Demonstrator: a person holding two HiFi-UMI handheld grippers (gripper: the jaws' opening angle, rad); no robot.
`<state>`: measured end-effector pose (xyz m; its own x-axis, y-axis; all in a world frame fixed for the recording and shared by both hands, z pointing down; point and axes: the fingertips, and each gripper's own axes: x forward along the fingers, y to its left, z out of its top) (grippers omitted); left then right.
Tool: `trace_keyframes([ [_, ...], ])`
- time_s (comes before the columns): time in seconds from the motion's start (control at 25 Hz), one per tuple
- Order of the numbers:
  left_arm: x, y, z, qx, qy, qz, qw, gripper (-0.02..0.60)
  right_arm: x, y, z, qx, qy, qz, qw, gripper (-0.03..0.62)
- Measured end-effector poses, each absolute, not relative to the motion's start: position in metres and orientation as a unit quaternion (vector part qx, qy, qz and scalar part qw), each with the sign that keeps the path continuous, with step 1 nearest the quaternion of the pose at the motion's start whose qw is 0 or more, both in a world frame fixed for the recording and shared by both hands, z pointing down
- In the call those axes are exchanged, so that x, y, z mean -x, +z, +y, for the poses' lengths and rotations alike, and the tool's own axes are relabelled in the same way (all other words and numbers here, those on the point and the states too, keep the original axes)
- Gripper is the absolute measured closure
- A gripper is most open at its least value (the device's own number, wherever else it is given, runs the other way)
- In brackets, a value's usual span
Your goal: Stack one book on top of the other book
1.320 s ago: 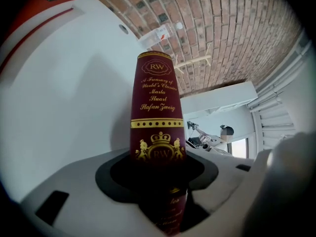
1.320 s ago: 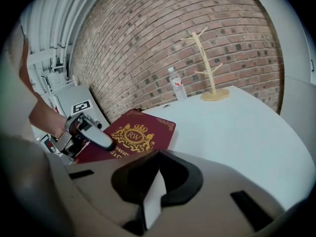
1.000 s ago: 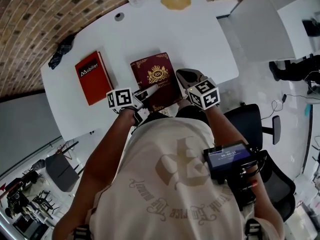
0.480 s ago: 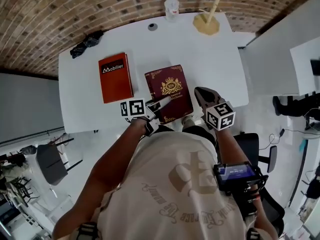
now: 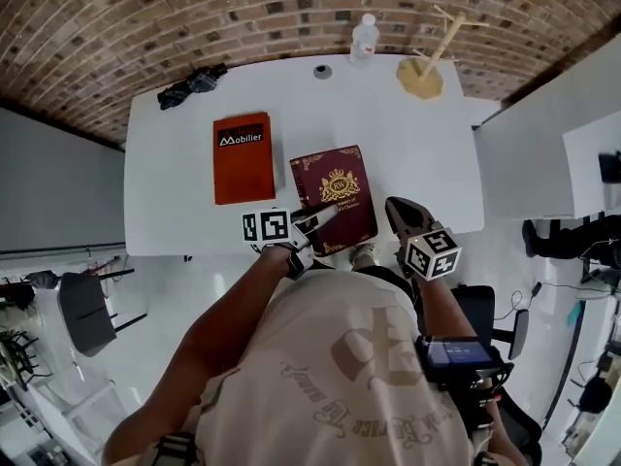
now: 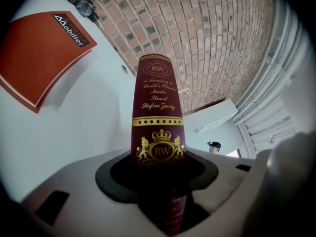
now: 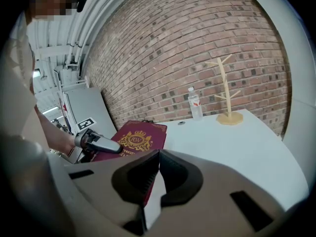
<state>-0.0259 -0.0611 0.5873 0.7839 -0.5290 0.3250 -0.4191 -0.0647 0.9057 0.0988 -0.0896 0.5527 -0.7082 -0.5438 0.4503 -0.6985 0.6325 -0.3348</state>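
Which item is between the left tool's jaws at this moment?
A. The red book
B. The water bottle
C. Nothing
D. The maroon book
D: in the left gripper view the left tool is closed on the maroon book, whose spine rises from between the jaws, while the red book lies apart from it.

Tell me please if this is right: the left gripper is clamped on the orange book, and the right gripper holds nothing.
One part is wrong. The left gripper is clamped on the maroon book, not the orange book, which lies apart on the table; the left gripper view shows this. The right gripper holds nothing, as you said.
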Motion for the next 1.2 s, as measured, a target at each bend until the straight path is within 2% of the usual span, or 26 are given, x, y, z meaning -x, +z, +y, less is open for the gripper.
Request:
trace_keyframes([
  [0.6,0.079,0.579,-0.044,-0.713,-0.087,-0.363,0.594,0.348,-0.050,0.547,-0.070,-0.321,0.255,-0.899,0.157,0.572],
  [1.2,0.128,0.576,-0.039,-0.652,-0.132,-0.460,0.588,0.348,0.001,0.553,-0.102,-0.204,0.265,-0.929,0.158,0.572],
])
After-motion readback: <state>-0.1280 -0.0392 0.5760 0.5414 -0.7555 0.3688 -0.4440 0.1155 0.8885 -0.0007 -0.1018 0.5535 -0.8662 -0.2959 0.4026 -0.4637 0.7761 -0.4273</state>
